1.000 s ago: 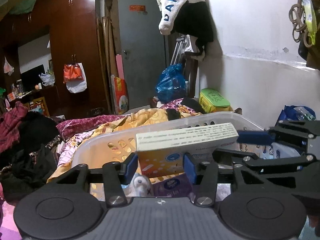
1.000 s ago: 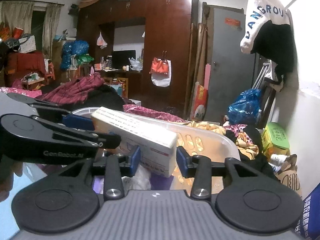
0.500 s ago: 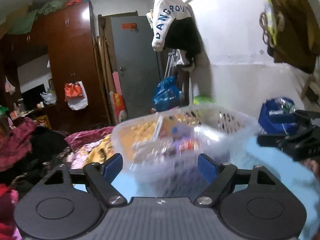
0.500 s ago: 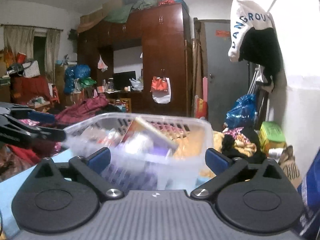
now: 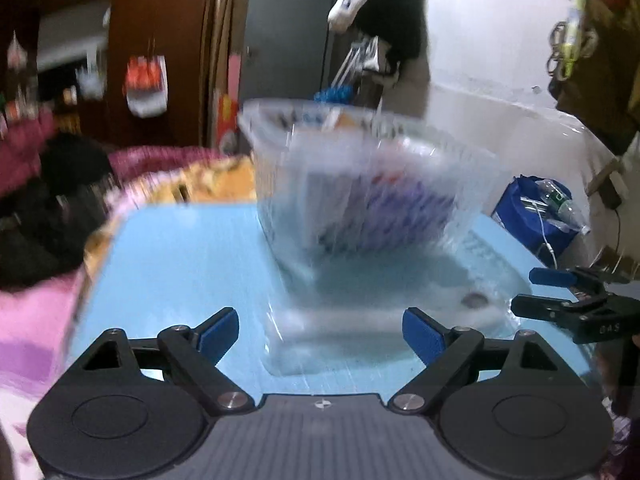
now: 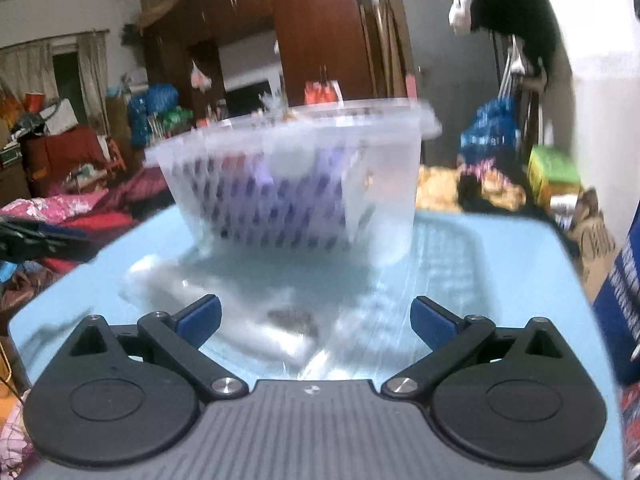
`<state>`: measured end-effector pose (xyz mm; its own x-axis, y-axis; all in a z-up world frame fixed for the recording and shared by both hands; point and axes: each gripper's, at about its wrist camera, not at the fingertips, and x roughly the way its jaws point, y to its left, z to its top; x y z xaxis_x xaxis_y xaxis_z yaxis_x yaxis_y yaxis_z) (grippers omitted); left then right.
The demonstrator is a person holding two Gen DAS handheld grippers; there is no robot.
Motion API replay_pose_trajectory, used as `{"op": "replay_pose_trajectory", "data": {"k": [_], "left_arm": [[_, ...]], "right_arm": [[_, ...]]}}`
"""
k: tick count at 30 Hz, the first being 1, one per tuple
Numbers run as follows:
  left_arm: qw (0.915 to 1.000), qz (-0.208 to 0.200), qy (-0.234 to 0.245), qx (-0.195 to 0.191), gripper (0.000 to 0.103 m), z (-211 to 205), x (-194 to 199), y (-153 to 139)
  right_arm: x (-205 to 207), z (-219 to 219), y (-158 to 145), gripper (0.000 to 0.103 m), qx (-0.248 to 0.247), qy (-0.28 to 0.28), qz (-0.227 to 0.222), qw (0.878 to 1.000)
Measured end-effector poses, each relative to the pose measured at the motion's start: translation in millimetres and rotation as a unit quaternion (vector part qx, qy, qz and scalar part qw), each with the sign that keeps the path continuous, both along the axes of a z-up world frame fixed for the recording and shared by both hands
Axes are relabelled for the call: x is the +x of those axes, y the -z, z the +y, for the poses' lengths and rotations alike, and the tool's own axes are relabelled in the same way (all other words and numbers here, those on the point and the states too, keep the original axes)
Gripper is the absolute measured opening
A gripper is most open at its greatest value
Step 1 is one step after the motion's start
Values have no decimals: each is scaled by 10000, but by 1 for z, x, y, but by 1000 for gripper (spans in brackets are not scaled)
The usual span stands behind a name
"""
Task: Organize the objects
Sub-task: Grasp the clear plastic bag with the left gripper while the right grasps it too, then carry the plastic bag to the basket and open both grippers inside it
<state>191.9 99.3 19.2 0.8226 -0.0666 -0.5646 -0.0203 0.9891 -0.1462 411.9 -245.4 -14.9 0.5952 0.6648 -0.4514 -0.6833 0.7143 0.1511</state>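
Observation:
A clear plastic basket (image 5: 360,184) with slotted walls stands on the light blue table (image 5: 172,264); it holds purple and white packs, blurred by motion. It also shows in the right wrist view (image 6: 296,192). My left gripper (image 5: 320,332) is open and empty, back from the basket's near side. My right gripper (image 6: 316,318) is open and empty, also back from the basket. A pale flat object with a dark spot (image 6: 280,328) lies on the table between the right fingers and the basket. The right gripper shows at the left view's right edge (image 5: 576,300).
Piled blankets and clothes (image 5: 52,184) lie left of the table. A blue bag with a bottle (image 5: 540,208) sits by the white wall at the right. A blue box (image 6: 620,296) stands at the table's right edge. A dark wardrobe (image 6: 320,40) stands behind.
Both grippers let go of the long white box, opened wide and pulled back and up from the basket. The box is now down in the basket and the table shows below.

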Motion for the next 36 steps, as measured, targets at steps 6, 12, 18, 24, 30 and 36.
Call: {"op": "replay_pose_trajectory", "data": {"k": [6,12,18,24,30,36], "left_arm": [[9996,148,73,-234,90,2,23,26],[9997,160,46,-172,90,0,29,35],[9999,69,35,131,90,-11,27,38],[9987,23,-143,497,56,-18,17,35],[9982,-1,-27,607,36,-21,10,33],[9993,-244,101,267,26,-16,0,32]], "right_arm": [[10,13,10,73,-265,-20,271,9993],[3,19,19,72,-431,-132,348,9984],[-8,25,24,69,-663,-250,229,9972],[-17,24,23,46,-632,-519,62,9966],[-29,25,21,28,-695,-644,-182,9953],[-41,20,20,21,-743,-718,-476,9935]]}}
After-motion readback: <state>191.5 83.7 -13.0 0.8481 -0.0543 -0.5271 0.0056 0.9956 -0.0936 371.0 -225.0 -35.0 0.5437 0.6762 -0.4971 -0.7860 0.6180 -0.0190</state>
